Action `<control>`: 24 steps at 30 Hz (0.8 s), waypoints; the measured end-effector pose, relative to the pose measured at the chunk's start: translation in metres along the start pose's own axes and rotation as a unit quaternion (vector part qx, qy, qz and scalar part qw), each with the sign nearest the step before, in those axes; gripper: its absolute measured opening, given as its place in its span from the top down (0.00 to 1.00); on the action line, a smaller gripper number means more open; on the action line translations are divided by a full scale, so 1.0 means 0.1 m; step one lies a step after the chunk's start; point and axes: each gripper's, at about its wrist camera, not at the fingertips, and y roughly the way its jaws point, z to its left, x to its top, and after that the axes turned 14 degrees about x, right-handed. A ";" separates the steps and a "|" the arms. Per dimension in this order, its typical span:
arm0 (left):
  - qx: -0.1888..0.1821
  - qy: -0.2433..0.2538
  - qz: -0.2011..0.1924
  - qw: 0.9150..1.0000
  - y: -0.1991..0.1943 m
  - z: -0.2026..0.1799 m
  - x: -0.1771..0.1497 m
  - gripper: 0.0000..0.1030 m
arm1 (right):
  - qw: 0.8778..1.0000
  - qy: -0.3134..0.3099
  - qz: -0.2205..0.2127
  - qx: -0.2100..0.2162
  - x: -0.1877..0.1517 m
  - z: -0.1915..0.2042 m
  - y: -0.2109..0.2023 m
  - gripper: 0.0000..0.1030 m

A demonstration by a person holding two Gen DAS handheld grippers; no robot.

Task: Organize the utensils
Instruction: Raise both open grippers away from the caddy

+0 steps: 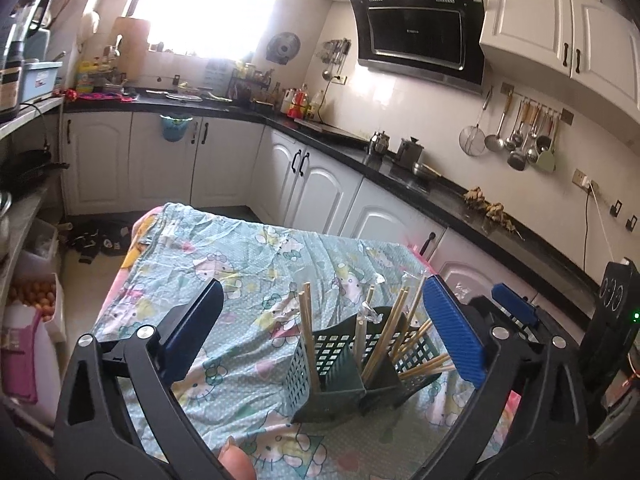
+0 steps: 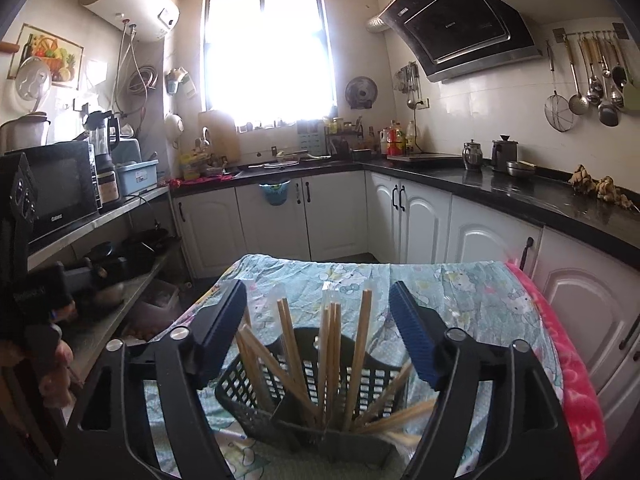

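kitchen cabinets, a black counter and a bright window ring a small tabletop (image 2: 460, 292) draped in a pale blue cartoon-print cloth (image 1: 240, 264), and that is where your work sits.

your right gripper (image 2: 320, 336) has its jaws spread wide and holds nothing; between them, just below, stands the dark green slotted utensil caddy (image 2: 256, 384). your left gripper (image 1: 320, 324) is likewise wide and empty, with the same caddy (image 1: 332, 352) sitting low between its jaws, closer to the right one. your right gripper's blue pad (image 1: 514, 306) shows just beyond it in the left view.

wooden chopsticks (image 2: 332, 356) already stand in the caddy's compartments, some near upright, others splayed out toward the right rim (image 2: 404, 412). a few clear wrappers (image 1: 370, 314) poke up among them. no loose utensil shows on the cloth in either view, so you look to be late in the task, at the tidying stage rather than the fetching stage.

the next move likely calls for gathering the leaning sticks upright, or clearing the wrappers. narrow the jaws before you descend, approach from above to avoid knocking the upright sticks, and steady the light caddy with your other gripper so it does not tip or slide on the wrinkled cloth.
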 end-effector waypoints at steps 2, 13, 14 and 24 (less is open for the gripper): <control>0.001 -0.005 -0.002 1.000 -0.08 0.03 -0.02 0.11 | 1.000 0.000 0.000 -0.001 -0.01 0.03 -0.07 0.23; 0.002 -0.006 0.012 1.000 -0.38 0.07 -0.22 0.11 | 1.000 -0.011 -0.004 -0.010 -0.11 0.24 -0.48 0.09; 0.001 -0.004 0.013 1.000 -0.39 0.07 -0.25 0.11 | 1.000 -0.013 -0.004 -0.011 -0.13 0.26 -0.50 0.08; 0.010 0.023 0.052 0.998 -0.44 0.05 -0.65 0.10 | 0.999 -0.018 0.030 -0.015 -0.47 0.43 -0.67 0.06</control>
